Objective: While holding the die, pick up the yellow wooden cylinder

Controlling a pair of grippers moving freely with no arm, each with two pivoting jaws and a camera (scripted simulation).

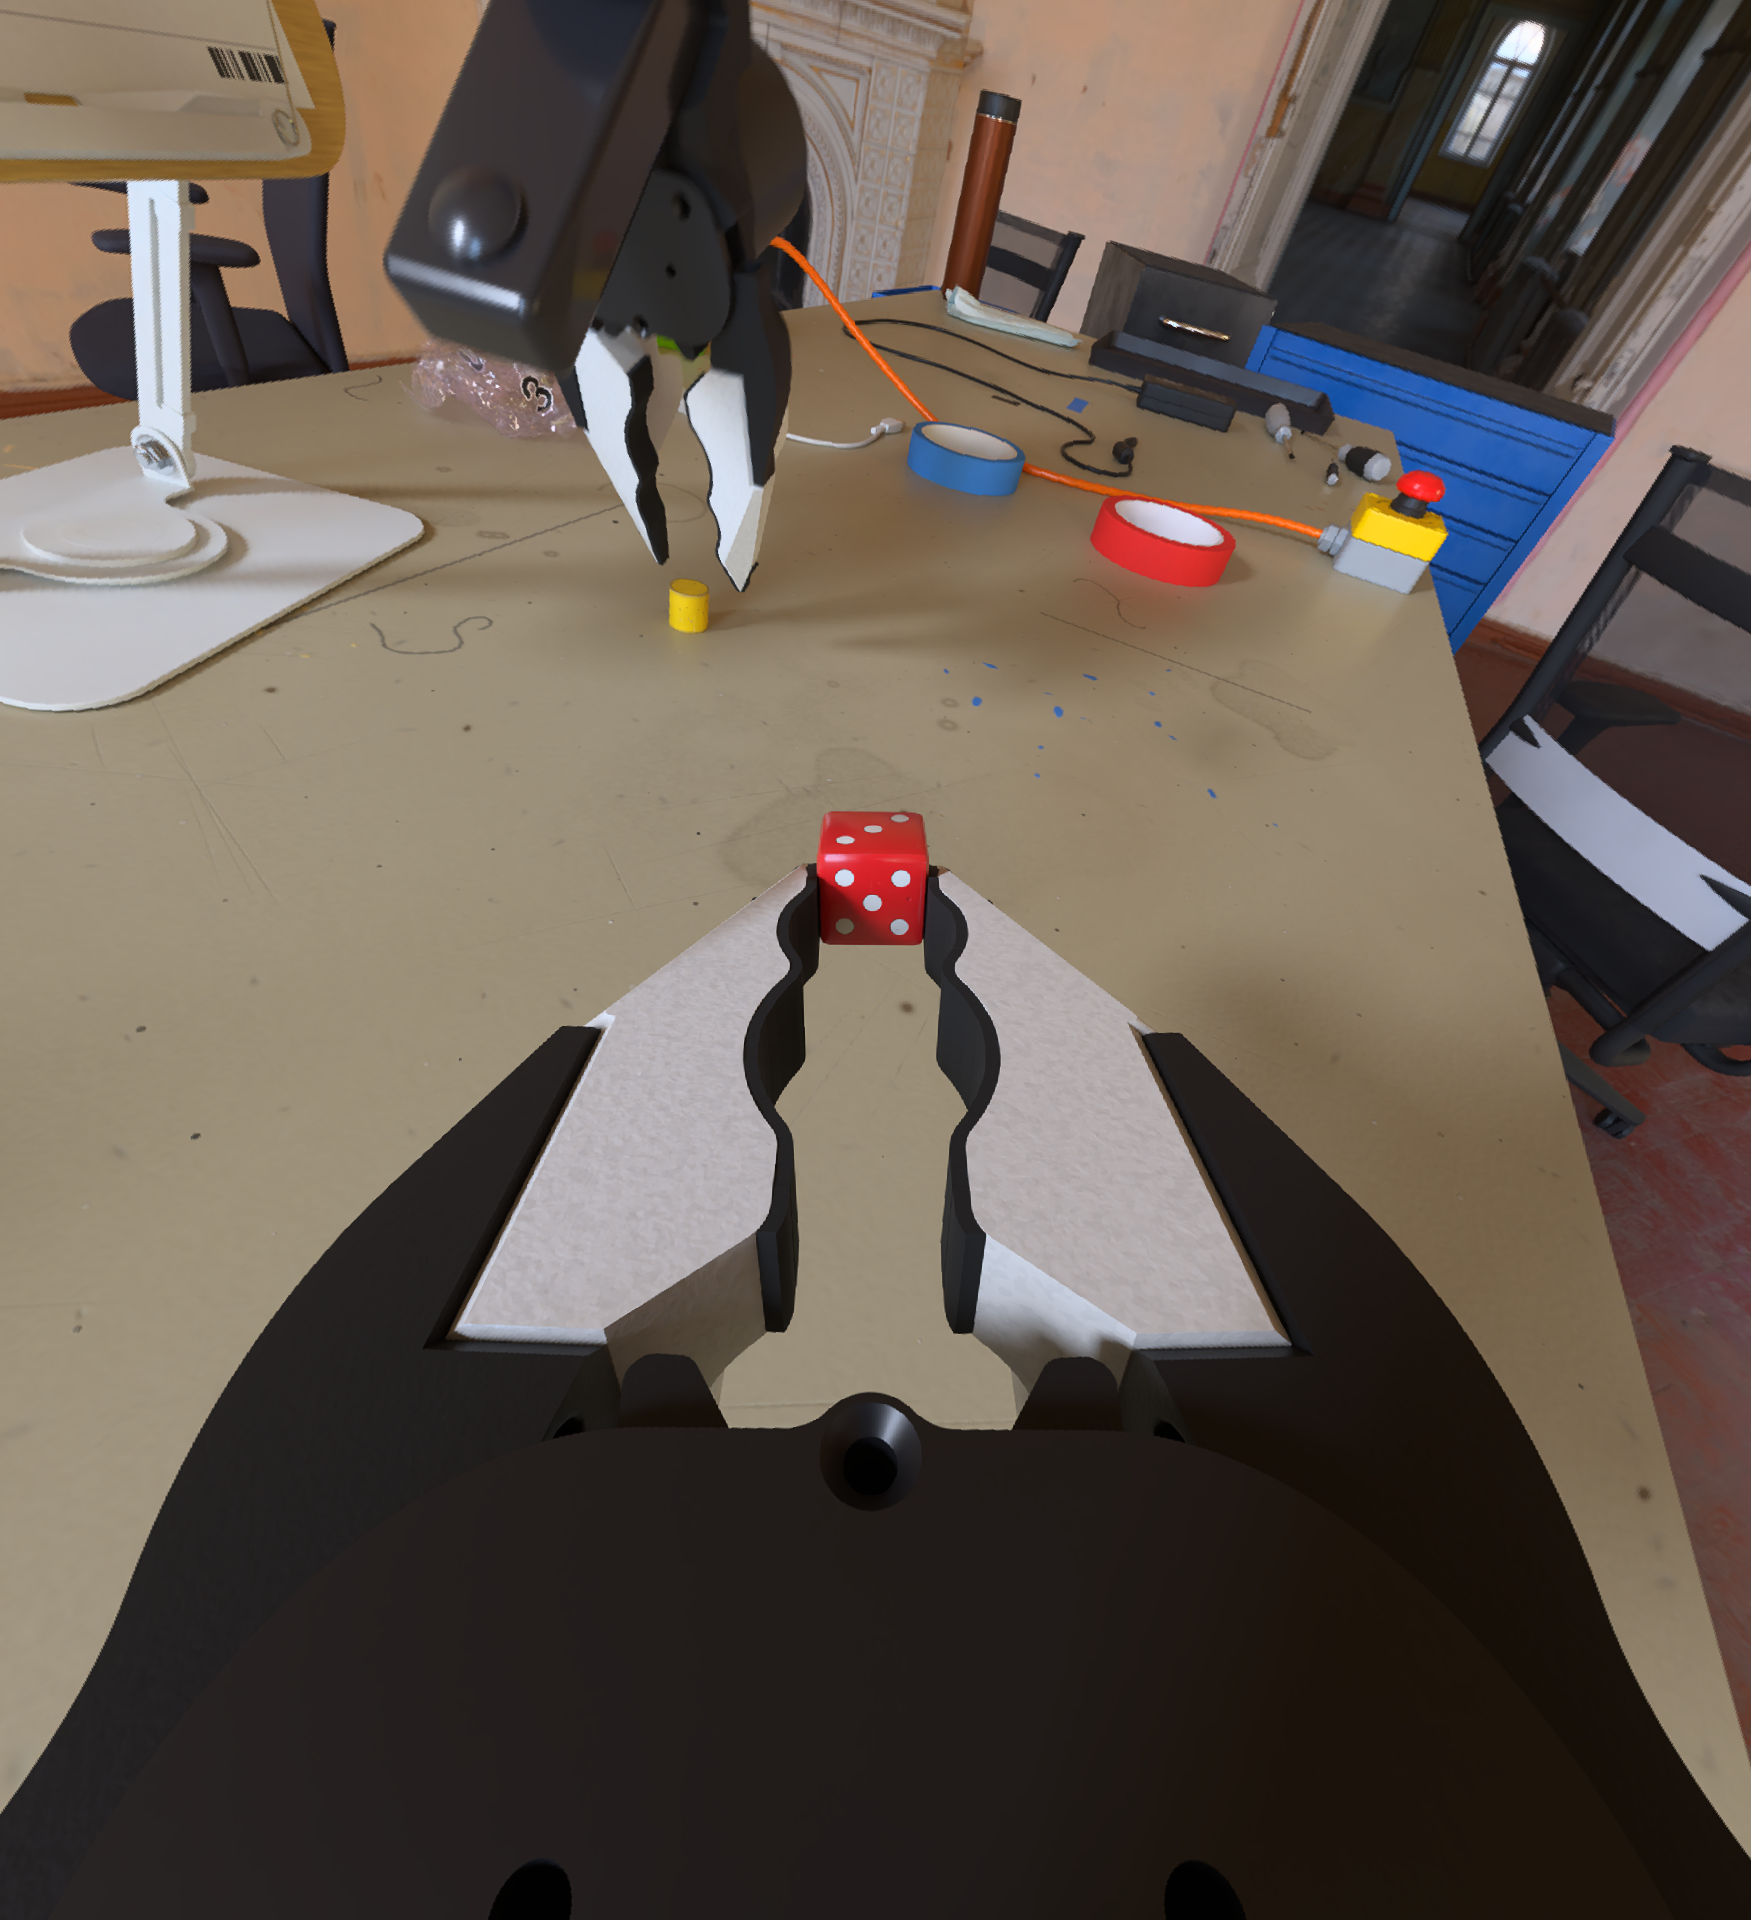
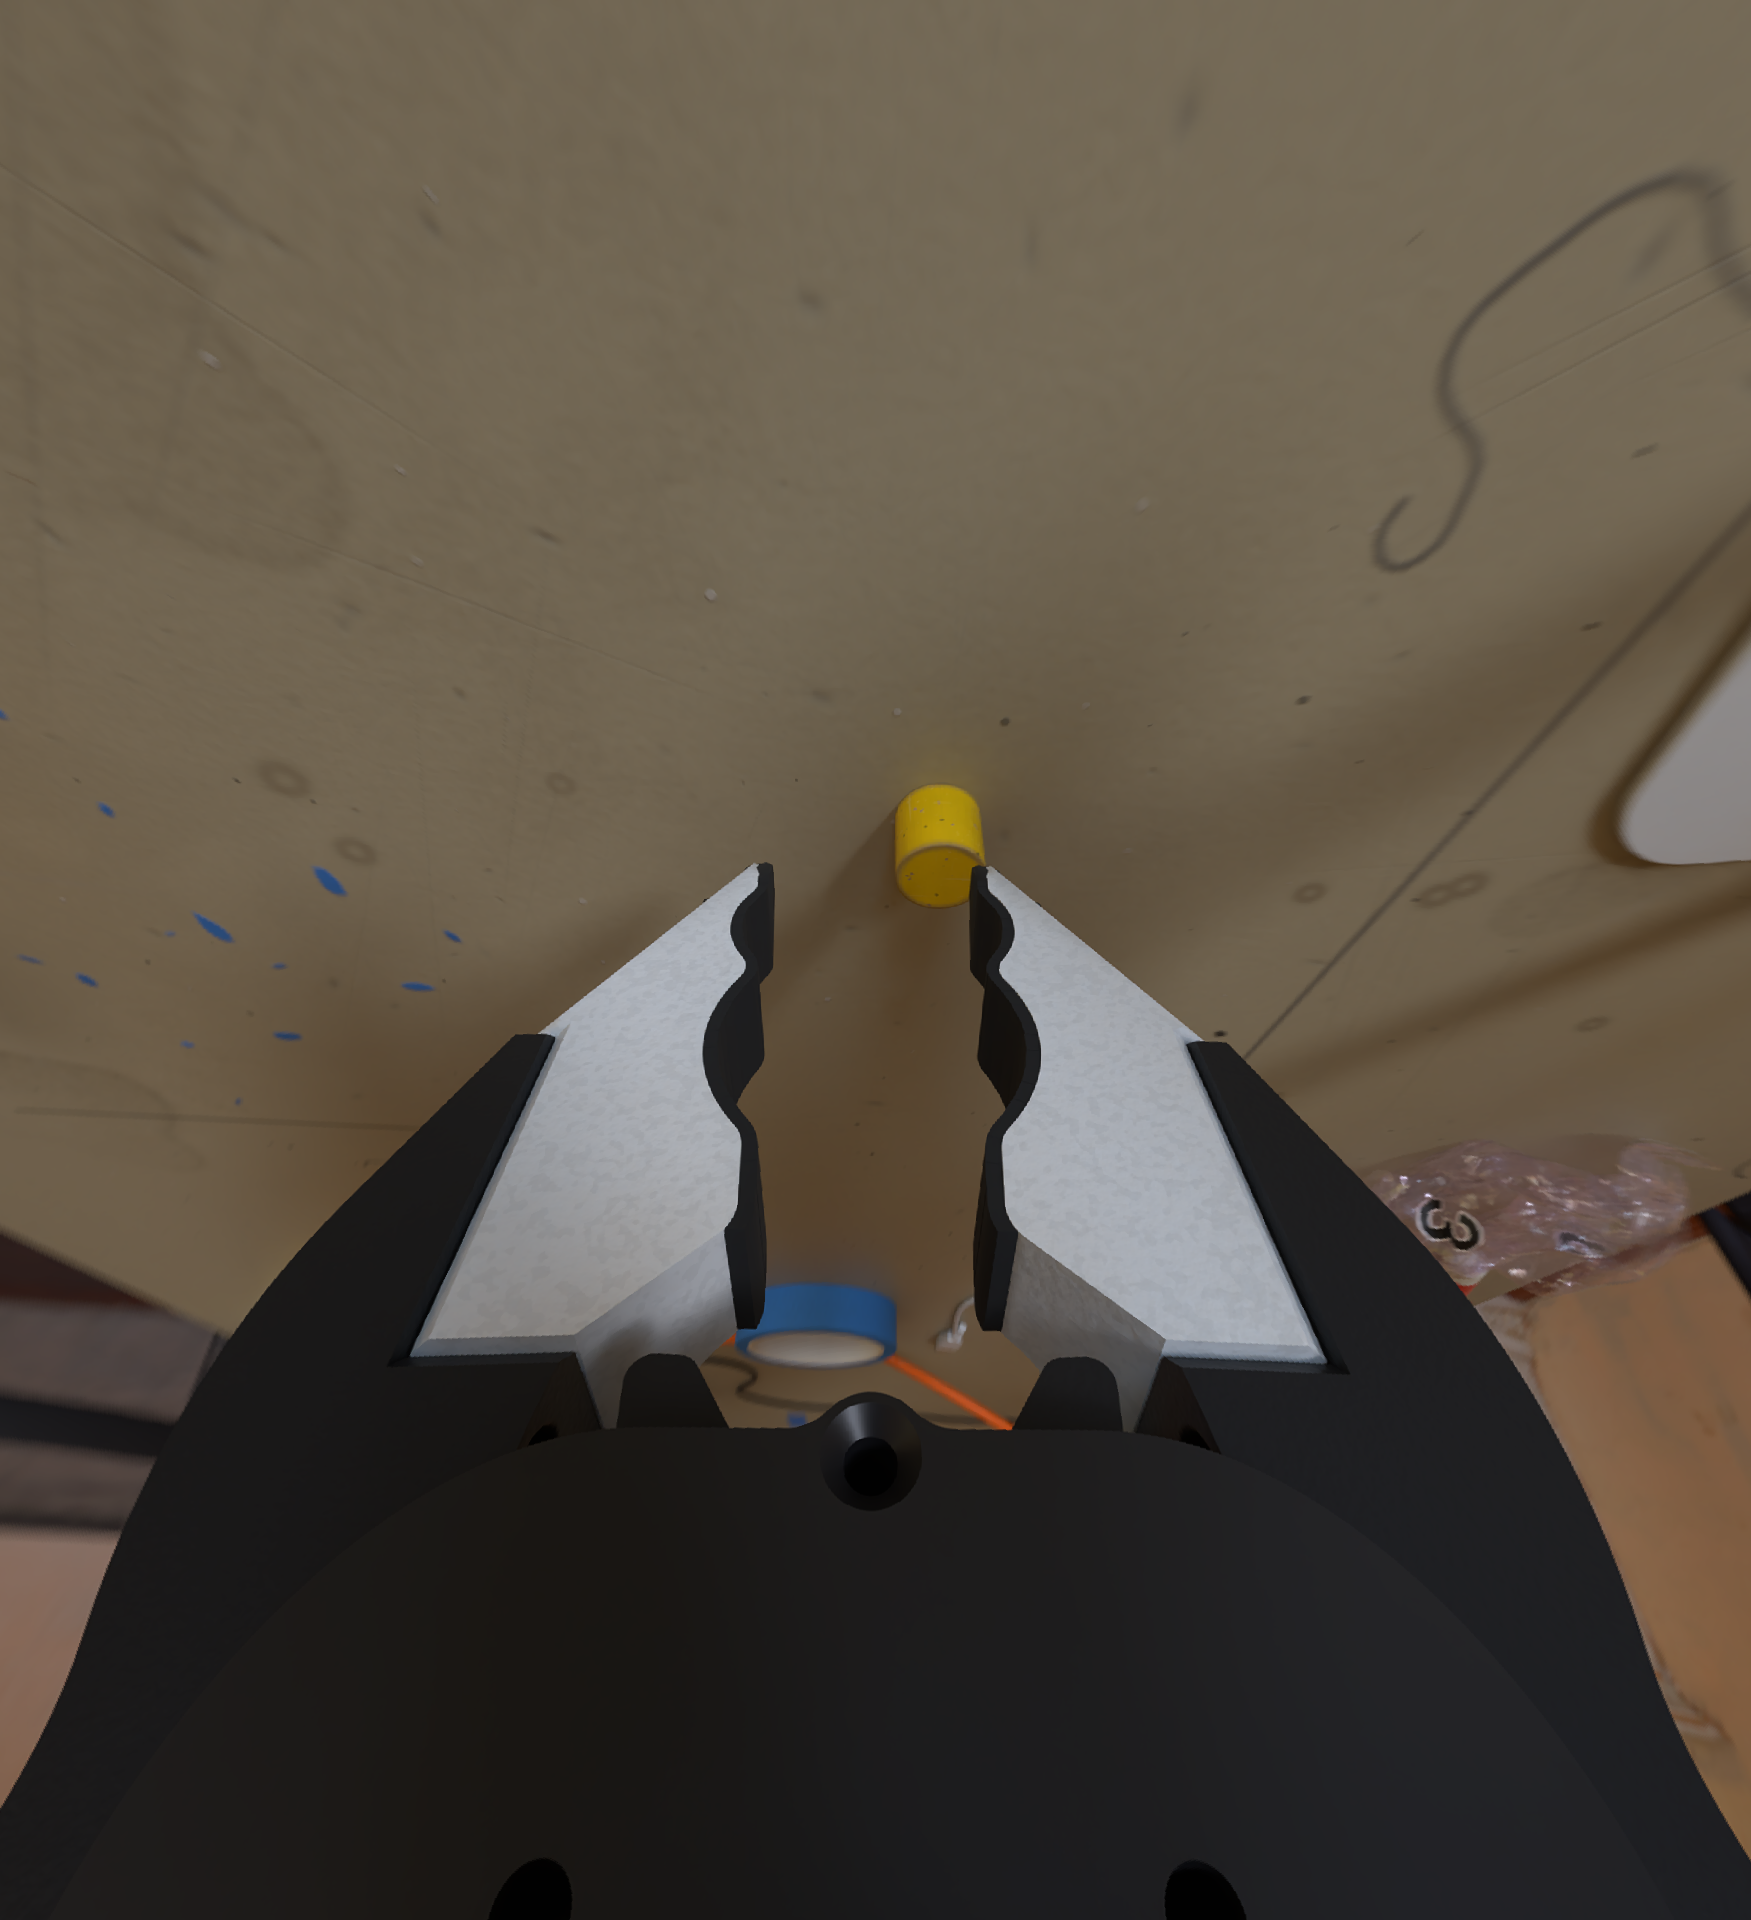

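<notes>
My left gripper (image 1: 871, 883) is shut on a red die (image 1: 872, 878) with white dots, held at its fingertips above the tan table (image 1: 538, 831). A small yellow wooden cylinder (image 1: 688, 606) stands upright on the table farther off. My right gripper (image 1: 705, 571) points down with its tips open, just above and behind the cylinder. In the right wrist view the gripper (image 2: 871, 873) is open and empty, and the cylinder (image 2: 938, 844) lies just beyond its right fingertip (image 2: 983, 883), off the centre of the gap.
A white lamp base (image 1: 144, 561) stands at the left. A blue tape roll (image 1: 964, 457), a red tape roll (image 1: 1162, 540), an orange cable (image 1: 954, 436) and a yellow button box (image 1: 1396, 530) lie at the back right. A crumpled plastic bag (image 1: 476, 390) lies behind my right gripper. A black chair (image 1: 1681, 831) stands beyond the table's right edge.
</notes>
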